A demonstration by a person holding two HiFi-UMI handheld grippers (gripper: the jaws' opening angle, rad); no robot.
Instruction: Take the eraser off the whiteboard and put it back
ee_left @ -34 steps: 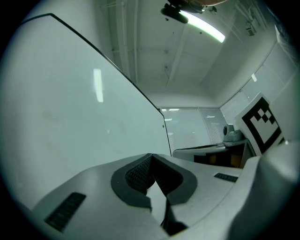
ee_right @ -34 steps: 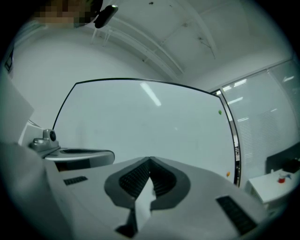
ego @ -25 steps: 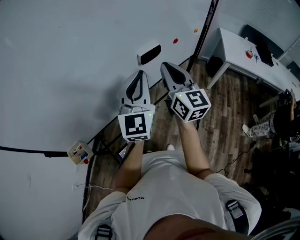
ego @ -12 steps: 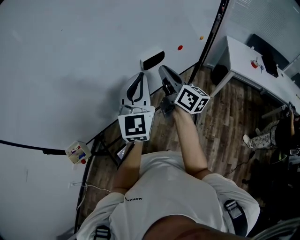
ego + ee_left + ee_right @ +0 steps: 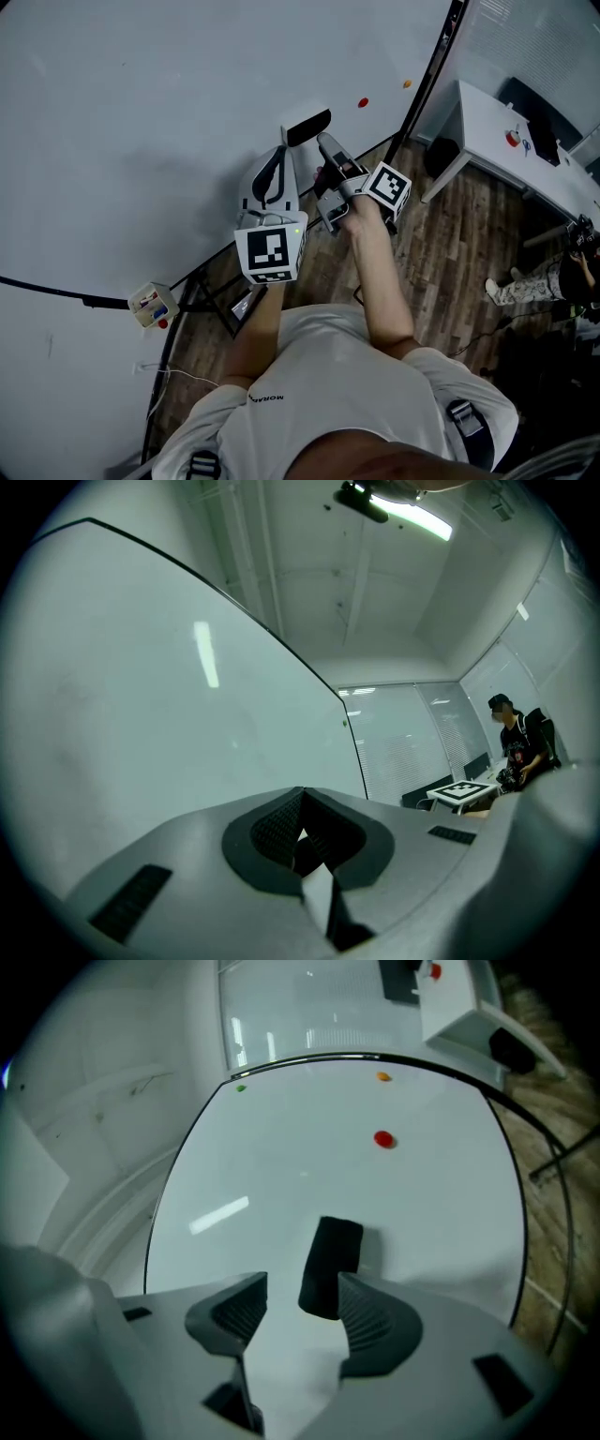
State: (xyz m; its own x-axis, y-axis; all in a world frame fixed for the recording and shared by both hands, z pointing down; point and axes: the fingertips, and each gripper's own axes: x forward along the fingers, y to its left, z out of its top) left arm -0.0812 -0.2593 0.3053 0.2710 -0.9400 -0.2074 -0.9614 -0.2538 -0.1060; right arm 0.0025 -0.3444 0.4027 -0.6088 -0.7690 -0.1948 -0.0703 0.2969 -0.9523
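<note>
- Opening now, the right gripper [image 5: 295, 1290] faces the eraser [image 5: 330, 1265], which sits on the whiteboard [image 5: 281, 1147], ungripped.
- Centre the eraser between both pads before clamping.
- Left gripper [image 5: 302, 829]: jaws together, empty.

Dark wood-plank floor [image 5: 441, 262] is running along the room's right side. A white desk [image 5: 483, 117] is standing on it on slim white legs, with a dark object [image 5: 441, 155] sitting beneath. A ceiling strip light [image 5: 417, 517] is glowing overhead. Glazed panels with blinds [image 5: 403, 752] are closing off the far end, under pale walls.
</note>
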